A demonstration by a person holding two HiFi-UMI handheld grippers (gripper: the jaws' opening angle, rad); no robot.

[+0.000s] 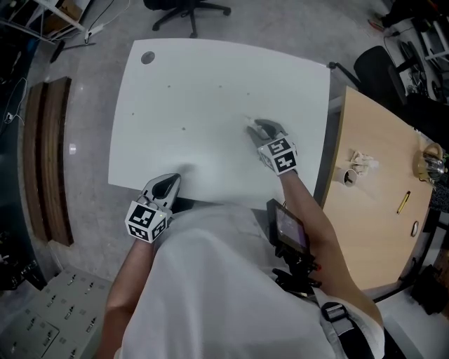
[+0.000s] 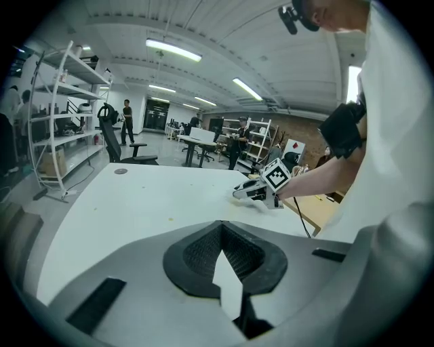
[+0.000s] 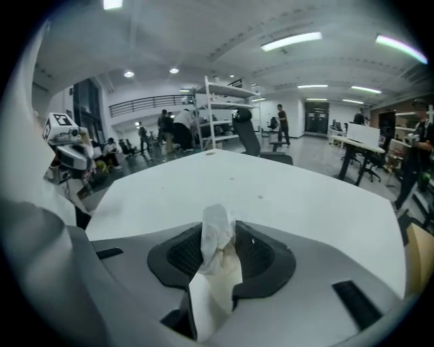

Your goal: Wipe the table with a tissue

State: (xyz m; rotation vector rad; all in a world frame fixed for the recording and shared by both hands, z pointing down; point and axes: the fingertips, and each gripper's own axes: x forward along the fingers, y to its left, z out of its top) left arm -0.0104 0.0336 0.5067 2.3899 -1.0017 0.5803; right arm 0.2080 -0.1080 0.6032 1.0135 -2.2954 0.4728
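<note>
The white table (image 1: 196,98) fills the middle of the head view, with a few small specks on it. My right gripper (image 1: 261,128) reaches over its right-centre part and is shut on a crumpled white tissue (image 1: 250,125). In the right gripper view the tissue (image 3: 218,238) is pinched between the dark pads and sticks up past the gripper's (image 3: 219,229) tips. My left gripper (image 1: 170,184) rests at the table's near edge. Its tips (image 2: 221,229) meet with nothing between them. The left gripper view shows the right gripper (image 2: 249,193) low over the tabletop.
A wooden desk (image 1: 372,224) adjoins on the right, bearing crumpled paper (image 1: 359,165) and a yellow pen (image 1: 403,202). A round grommet (image 1: 147,57) sits in the table's far left corner. An office chair (image 1: 188,8) stands beyond the far edge. A dark bench (image 1: 49,161) lies left.
</note>
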